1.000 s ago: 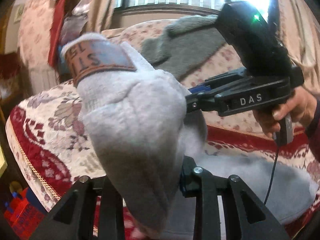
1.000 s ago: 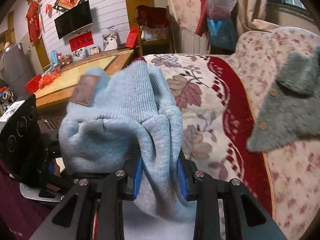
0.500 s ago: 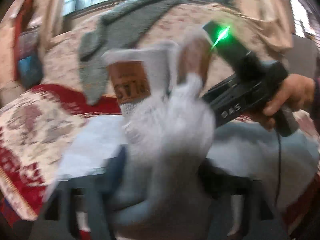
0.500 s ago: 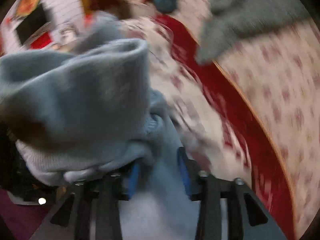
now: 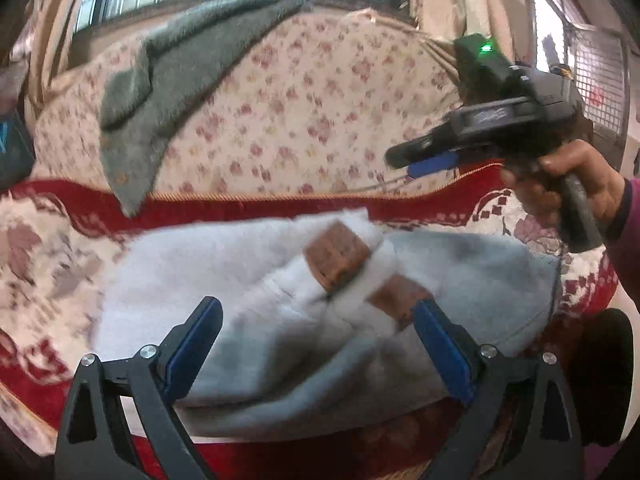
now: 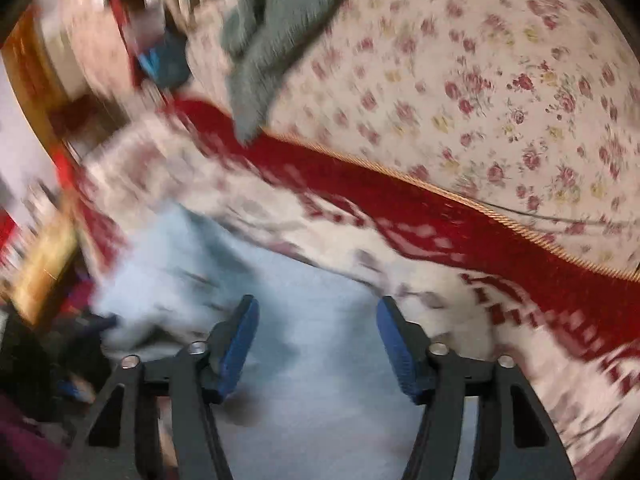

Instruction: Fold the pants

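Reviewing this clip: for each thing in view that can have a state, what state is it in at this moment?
Left gripper: jaws open, holding nothing.
Right gripper: jaws open, holding nothing.
Pants: light blue, folded over, lying on the sofa seat, two brown patches facing up.
Grey garment: draped over the sofa backrest.
Sofa cover: spread over the backrest; red-bordered part under the pants.

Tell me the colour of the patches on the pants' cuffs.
Brown, leather-like patches on the pale blue-grey pants; clearest in the left wrist view.
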`<state>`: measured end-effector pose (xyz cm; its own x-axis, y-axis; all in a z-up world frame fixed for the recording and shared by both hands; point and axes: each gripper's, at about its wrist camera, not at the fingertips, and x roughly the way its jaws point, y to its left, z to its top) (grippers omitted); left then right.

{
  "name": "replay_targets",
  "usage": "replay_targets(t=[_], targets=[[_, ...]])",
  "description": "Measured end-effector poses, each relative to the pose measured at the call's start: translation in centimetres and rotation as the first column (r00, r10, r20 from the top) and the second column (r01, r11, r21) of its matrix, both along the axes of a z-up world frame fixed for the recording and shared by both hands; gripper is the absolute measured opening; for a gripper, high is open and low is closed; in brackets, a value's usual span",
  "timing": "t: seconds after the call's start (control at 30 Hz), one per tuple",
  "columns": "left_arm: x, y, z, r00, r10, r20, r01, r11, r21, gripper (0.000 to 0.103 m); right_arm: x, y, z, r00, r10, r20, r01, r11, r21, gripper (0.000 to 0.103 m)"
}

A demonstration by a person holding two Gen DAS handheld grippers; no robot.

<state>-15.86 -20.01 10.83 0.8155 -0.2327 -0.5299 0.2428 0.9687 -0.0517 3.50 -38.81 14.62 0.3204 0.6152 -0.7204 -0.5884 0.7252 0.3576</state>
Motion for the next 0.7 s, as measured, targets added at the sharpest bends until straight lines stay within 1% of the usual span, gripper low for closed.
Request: replay_targets(t=[0.03, 0.1, 0.13, 0.2, 0.23, 0.3, 0.37, 0.47, 0.5, 0.53, 0.57, 0.6, 0.63, 0.67, 0.7], targets=[[-0.3, 0.5, 0.5, 1.000, 0.010, 0.012, -0.010, 1.000, 0.010, 0.096, -0.8, 0.2, 0.4, 0.999, 0.022, -0.033, -0.020, 0.997, 0.069, 0.077], [0.0, 1.5, 1.1, 0.999, 0.028, 0.025, -0.028, 0.999, 0.021, 0.096, -2.3, 0.7, 0.4, 0.993, 0.084, -0.088, -0.067, 0.982, 0.177, 0.078], [0.3, 1.8, 1.1, 0.999, 0.031, 0.025, -0.031, 0.999, 0.022, 0.096, -3.1, 1.2, 0.2, 0.990, 0.100, -0.104, -0.078, 0.977, 0.200, 0.078], [1.4, 2.3, 0.8, 0.999, 0.046, 0.010, -0.046, 0.999, 0.026, 0.096, -4.1, 2.3, -0.3, 0.990, 0.096, -0.105, -0.076, 0.981, 0.177, 0.078], [2.0, 2.2, 0.5, 0.999, 0.039, -0.001, -0.039, 0.999, 0.021, 0.096, -4.3, 2.9, -0.5, 0.991, 0.088, -0.104, -0.070, 0.984, 0.167, 0.078], [3.1, 1.7, -0.3, 0.999, 0.008, -0.037, -0.007, 1.000, 0.018, 0.096, -4.1, 3.6, -0.9, 0.990, 0.064, -0.127, -0.041, 0.983, 0.177, 0.078], [3.5, 1.0, -1.1, 0.999, -0.020, -0.043, 0.021, 0.999, 0.034, 0.096, -3.3, 4.7, -1.3, 0.989, 0.035, -0.144, -0.013, 0.989, 0.151, 0.078], [4.0, -0.3, -2.4, 0.997, -0.046, -0.060, 0.050, 0.997, 0.065, 0.096, -2.5, 6.9, -1.7, 0.992, 0.074, -0.098, -0.067, 0.995, 0.068, 0.078], [4.1, -0.6, -2.9, 0.994, -0.075, -0.078, 0.078, 0.996, 0.038, 0.094, -2.1, 8.1, -2.1, 0.990, 0.109, -0.092, -0.106, 0.994, 0.040, 0.077], [4.1, -0.8, -3.2, 0.991, -0.098, -0.090, 0.100, 0.995, 0.015, 0.083, -1.7, 9.1, -2.7, 0.985, 0.144, -0.091, -0.143, 0.990, 0.013, 0.075], [4.2, -1.0, -3.6, 0.987, -0.119, -0.108, 0.119, 0.993, 0.000, 0.069, -1.5, 10.4, -3.6, 0.979, 0.181, -0.098, -0.184, 0.983, -0.022, 0.059], [4.4, -1.2, -4.0, 0.983, -0.130, -0.127, 0.131, 0.991, -0.005, 0.064, -1.5, 11.1, -4.2, 0.975, 0.197, -0.104, -0.203, 0.978, -0.054, 0.034], [4.5, -1.2, -4.3, 0.980, -0.142, -0.140, 0.140, 0.990, -0.018, 0.057, -1.6, 11.9, -4.8, 0.974, 0.205, -0.093, -0.215, 0.971, -0.106, 0.033], [4.5, -1.0, -4.4, 0.976, -0.155, -0.152, 0.150, 0.988, -0.041, 0.051, -1.9, 12.2, -5.1, 0.972, 0.223, -0.072, -0.231, 0.961, -0.149, 0.027], [4.4, -0.5, -4.4, 0.972, -0.170, -0.160, 0.161, 0.985, -0.066, 0.049, -2.2, 12.2, -4.9, 0.968, 0.243, -0.059, -0.250, 0.956, -0.157, 0.025]])
